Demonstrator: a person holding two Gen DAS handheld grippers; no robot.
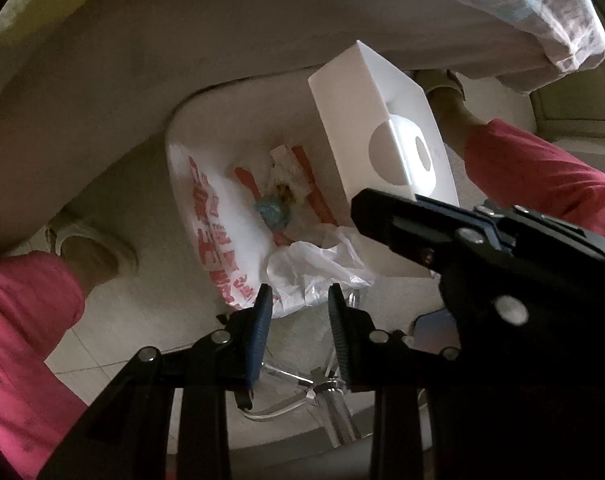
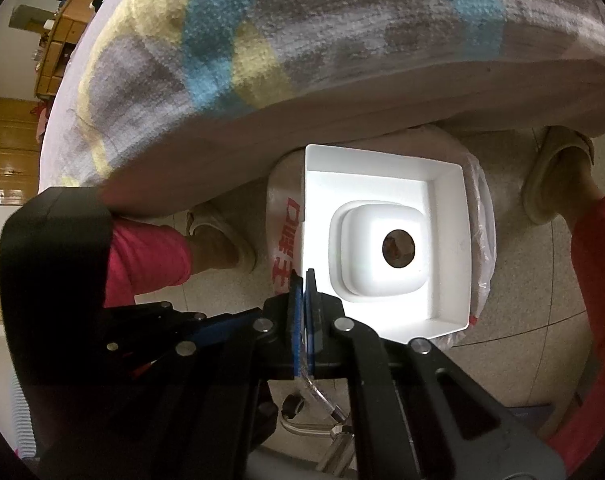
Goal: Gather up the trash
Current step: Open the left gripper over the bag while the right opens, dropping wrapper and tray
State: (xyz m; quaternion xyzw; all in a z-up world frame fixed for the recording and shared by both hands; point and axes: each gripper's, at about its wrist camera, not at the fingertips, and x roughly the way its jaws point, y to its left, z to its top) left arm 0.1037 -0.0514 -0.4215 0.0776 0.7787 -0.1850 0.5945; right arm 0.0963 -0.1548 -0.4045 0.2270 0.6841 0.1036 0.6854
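Observation:
A bin lined with a white bag with red print (image 1: 206, 216) stands on the floor under a bed's edge. Crumpled tissue and a blue scrap (image 1: 272, 210) lie inside it. My left gripper (image 1: 299, 300) is just above the bag's near rim, its jaws a little apart and pinching bunched clear plastic (image 1: 306, 272). My right gripper (image 2: 304, 280) is shut on the left wall of a square white lid (image 2: 386, 248) with a raised middle and a round hole. The lid (image 1: 382, 128) is tilted over the bin's right side. The right gripper (image 1: 372, 216) grips its lower edge.
A bed with a checked blanket (image 2: 262, 40) overhangs the bin. The person's feet in beige slippers (image 2: 222, 236) and red trouser legs (image 1: 18, 320) flank it on the tiled floor. A chrome chair base (image 1: 326, 392) sits below the grippers. Wooden furniture (image 2: 6, 152) stands far left.

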